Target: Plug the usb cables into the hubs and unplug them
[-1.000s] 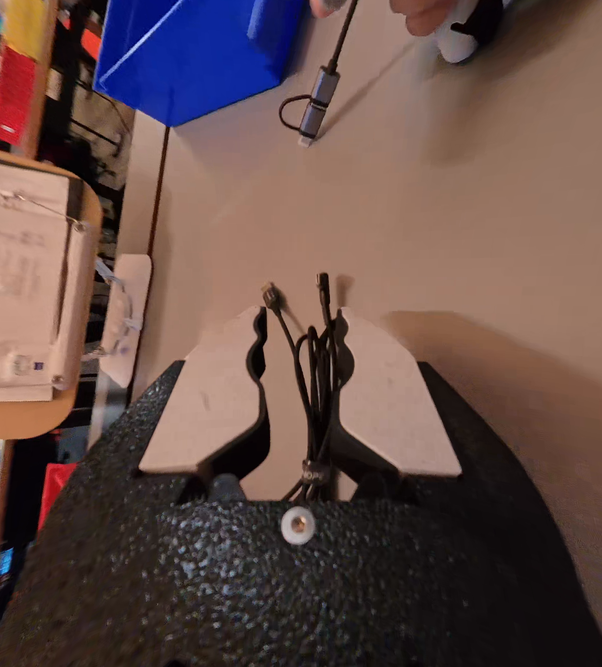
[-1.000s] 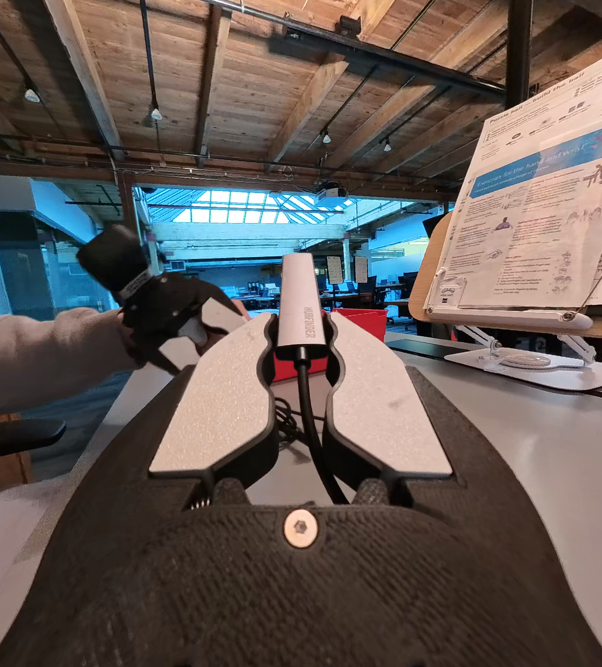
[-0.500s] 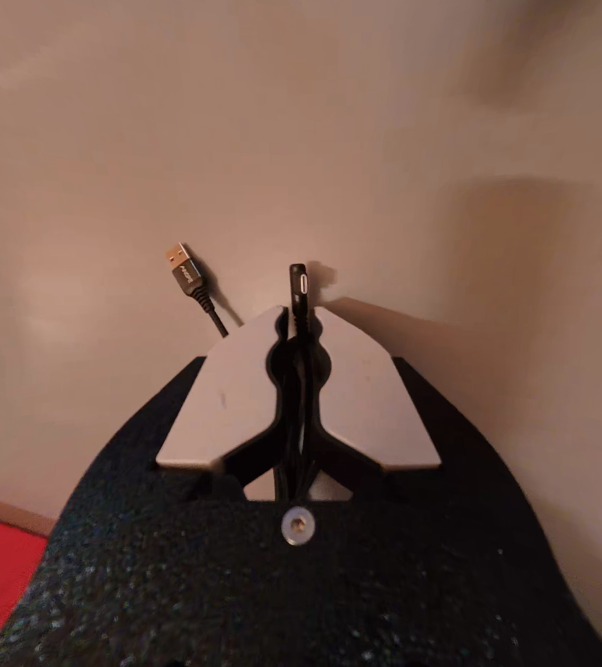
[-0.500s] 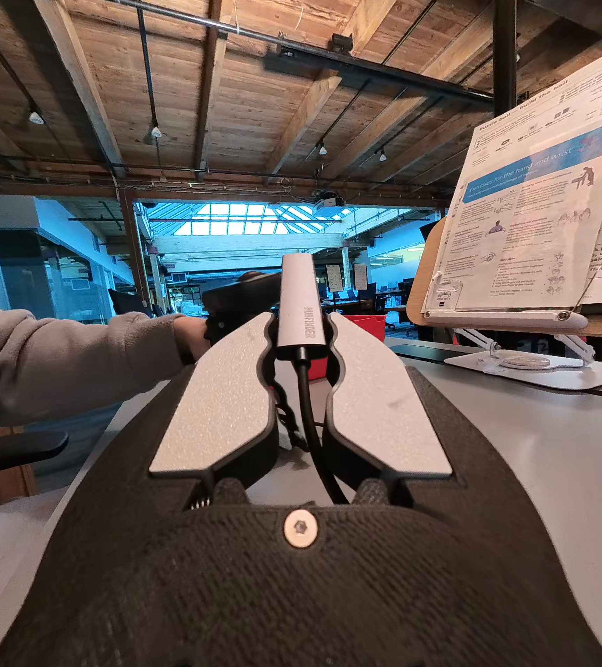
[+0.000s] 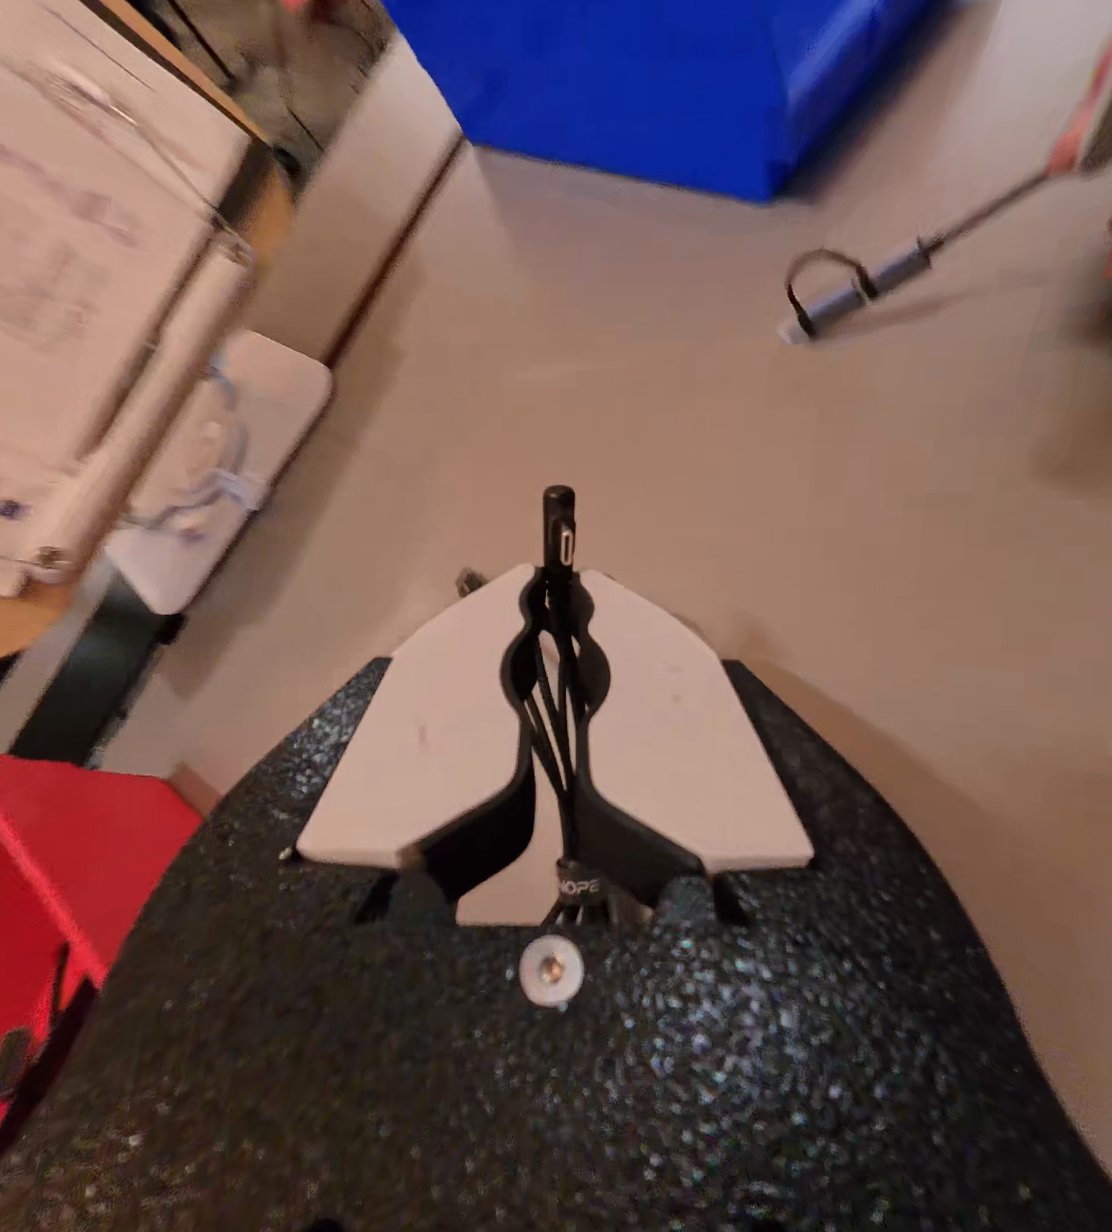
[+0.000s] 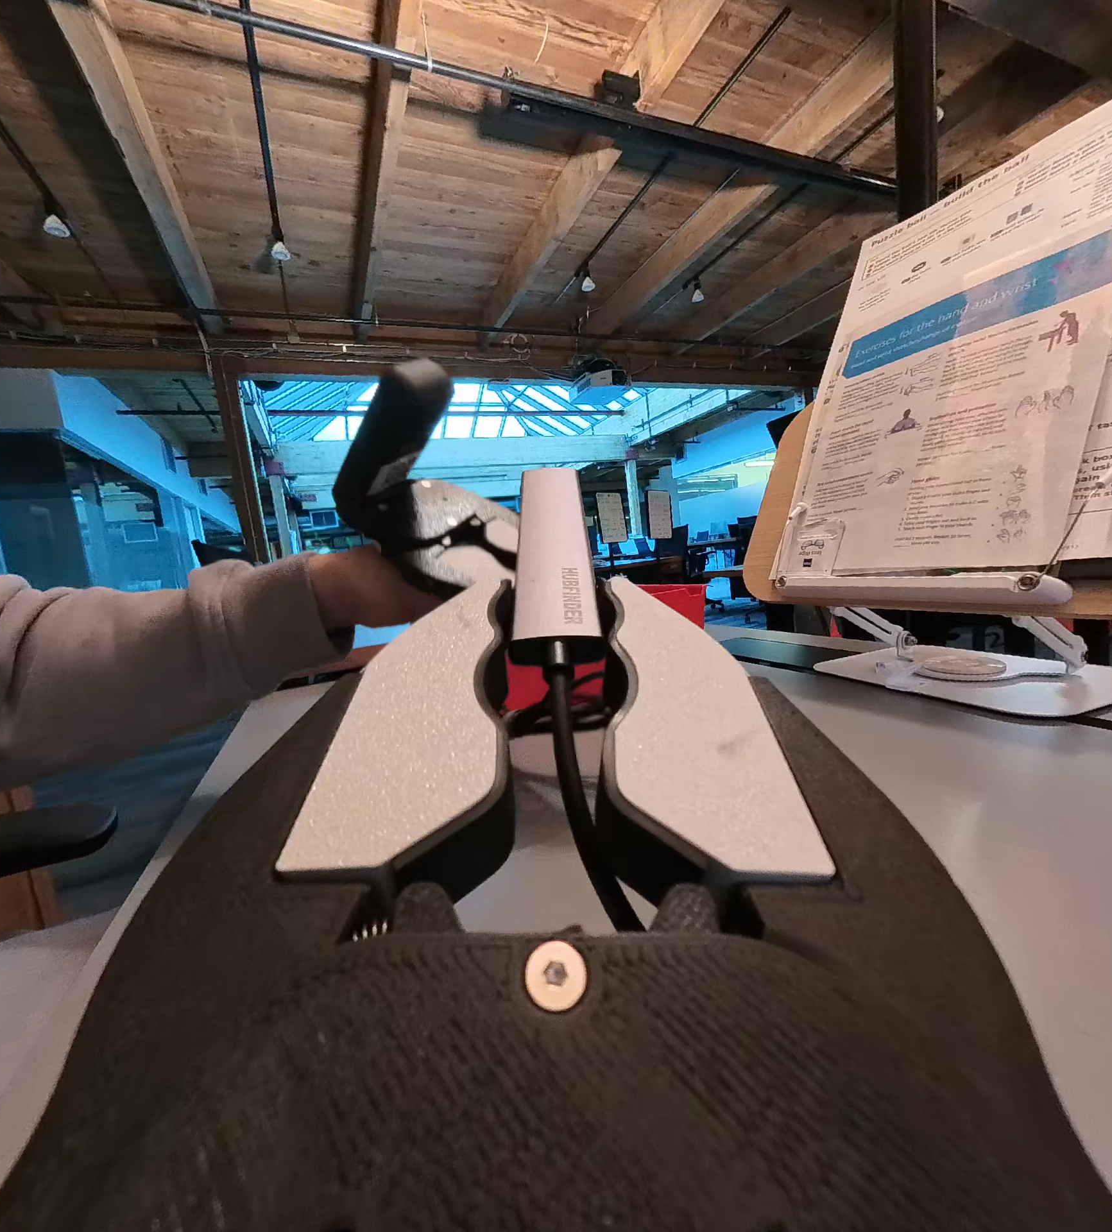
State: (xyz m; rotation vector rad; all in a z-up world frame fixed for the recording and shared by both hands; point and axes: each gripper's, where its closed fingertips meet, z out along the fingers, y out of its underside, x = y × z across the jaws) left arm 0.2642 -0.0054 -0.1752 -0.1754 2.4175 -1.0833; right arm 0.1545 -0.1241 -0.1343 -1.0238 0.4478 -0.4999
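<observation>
The left gripper (image 5: 558, 579) has its fingers pressed nearly together, pinching a bundle of black USB cable (image 5: 563, 693) that runs down the narrow gap between them. One black connector (image 5: 560, 527) stands up past the fingertips, its small oval metal opening facing the camera; a second plug tip (image 5: 468, 577) barely shows just behind the left finger and cannot be identified further. Below the gripper lies the beige table (image 5: 606, 373). Farther off on that table rests a grey adapter plug (image 5: 853, 293) with a small black tether loop, at the end of a thin cable leading up and to the right; this area is blurred. A blue bin (image 5: 640, 87) sits at the far edge, a red bin (image 5: 13, 887) at lower left, and a document stand (image 5: 73, 253) with papers at upper left. The right gripper (image 6: 556, 587) has its fingers clamped on a slim silver hub (image 6: 550, 560), which is held upright with its top end well above the fingertips. The hub's black cord (image 6: 573, 767) exits its lower end and passes down between the fingers. Beyond it, a sleeved arm (image 6: 106, 653) holds the left gripper's black body (image 6: 420, 507), tilted, just left of the hub. The document stand (image 6: 980, 480) is at right on the grey table (image 6: 1006, 833).
</observation>
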